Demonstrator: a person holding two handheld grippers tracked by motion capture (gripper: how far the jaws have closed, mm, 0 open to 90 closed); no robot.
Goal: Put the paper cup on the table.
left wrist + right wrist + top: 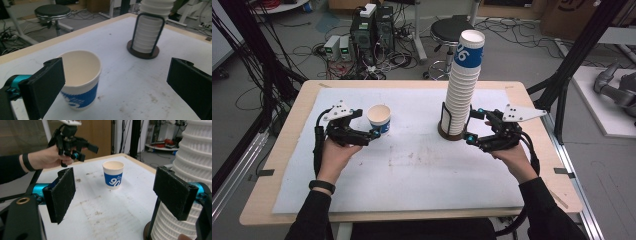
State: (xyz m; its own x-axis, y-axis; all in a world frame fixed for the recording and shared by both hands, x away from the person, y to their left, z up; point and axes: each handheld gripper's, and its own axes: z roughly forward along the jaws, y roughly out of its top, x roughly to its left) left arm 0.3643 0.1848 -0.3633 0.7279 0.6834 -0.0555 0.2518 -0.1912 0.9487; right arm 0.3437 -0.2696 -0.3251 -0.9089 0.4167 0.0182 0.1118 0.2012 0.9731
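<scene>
Both my tongs are gaping wide and gripping nothing: my left gripper is hanging just beside the single paper cup, which is standing upright on the white mat, clear of the pads. My right gripper is waiting close against the tall cup stack in its wire holder, which is standing between the cup and that hand, while a stool and cabled boxes are sitting on the floor beyond the table

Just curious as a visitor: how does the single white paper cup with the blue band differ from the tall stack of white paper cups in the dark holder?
The single white paper cup with the blue band stands alone on the white mat, low and open-mouthed; the tall stack of white paper cups towers, nested together. The single cup sits free, while the stack rests in a dark wire holder on a round base. Both are upright, and both carry the same blue-and-white print.
</scene>
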